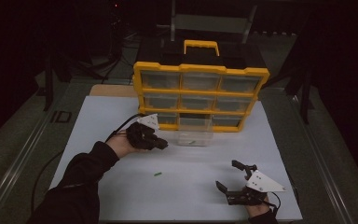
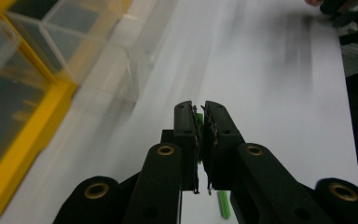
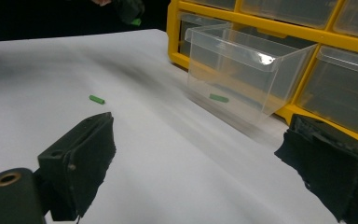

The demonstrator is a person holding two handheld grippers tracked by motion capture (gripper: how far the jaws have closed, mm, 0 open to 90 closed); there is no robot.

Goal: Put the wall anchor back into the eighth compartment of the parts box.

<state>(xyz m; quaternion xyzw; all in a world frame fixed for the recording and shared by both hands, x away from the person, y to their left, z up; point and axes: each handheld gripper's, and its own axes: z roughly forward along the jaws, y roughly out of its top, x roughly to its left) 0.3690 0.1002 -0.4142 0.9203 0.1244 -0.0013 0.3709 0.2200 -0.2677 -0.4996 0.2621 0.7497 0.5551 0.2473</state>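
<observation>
Carrying a green peg toward the clear drawer.

I have the left gripper (image 2: pixel 199 122) clenched on a small green peg (image 2: pixel 198 119), raised off the bench (image 1: pixel 121 121) beside the pulled-out clear drawer (image 1: pixel 195 130) of the yellow organizer (image 1: pixel 200 93), likely to drop it in with the peg (image 3: pixel 219 98) lying there. Another peg (image 1: pixel 157 174) waits on the white sheet. My right gripper (image 1: pixel 235 179) rests apart, jaws released and empty.

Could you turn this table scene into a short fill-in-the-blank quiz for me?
1. The storage organizer has a frame coloured ____.
2. The pulled-out clear drawer holds one small ____ piece.
3. The left gripper has its jaws ____ on a green piece.
4. The right gripper has its jaws ____.

Missing words: yellow; green; shut; open
</observation>
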